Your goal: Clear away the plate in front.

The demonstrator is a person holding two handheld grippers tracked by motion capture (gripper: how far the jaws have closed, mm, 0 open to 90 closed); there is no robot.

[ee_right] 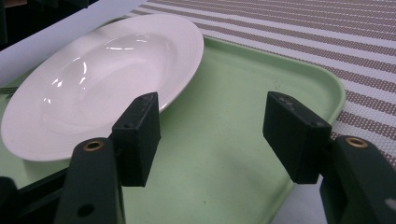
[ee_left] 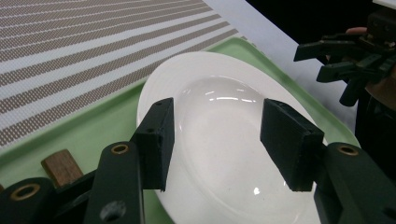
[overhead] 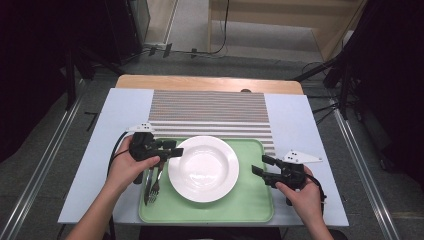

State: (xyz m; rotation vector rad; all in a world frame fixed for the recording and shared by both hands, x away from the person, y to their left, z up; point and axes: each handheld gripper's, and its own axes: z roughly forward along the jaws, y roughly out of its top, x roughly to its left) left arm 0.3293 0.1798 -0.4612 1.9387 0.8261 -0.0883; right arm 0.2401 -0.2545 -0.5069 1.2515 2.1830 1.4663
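Plate (overhead: pixel 203 168) round, glossy white; tray (overhead: pixel 252 200) smooth green.

One camera hangs above the person's side, looking forward and down over the table (overhead: pixel 300 125). Two ride low on the grippers, close in from opposite ends of the green tray (ee_right: pixel 243 140); both catch the white plate (ee_left: pixel 224 140).

A tray (overhead: pixel 250 202) lies at the near edge of the table (overhead: pixel 107 150), with a mat (overhead: pixel 210 112) behind it. A plate (overhead: pixel 203 168) sits in the tray, left of centre. A knife (overhead: pixel 148 187) and fork (overhead: pixel 156 186) lie in the tray left of the plate.
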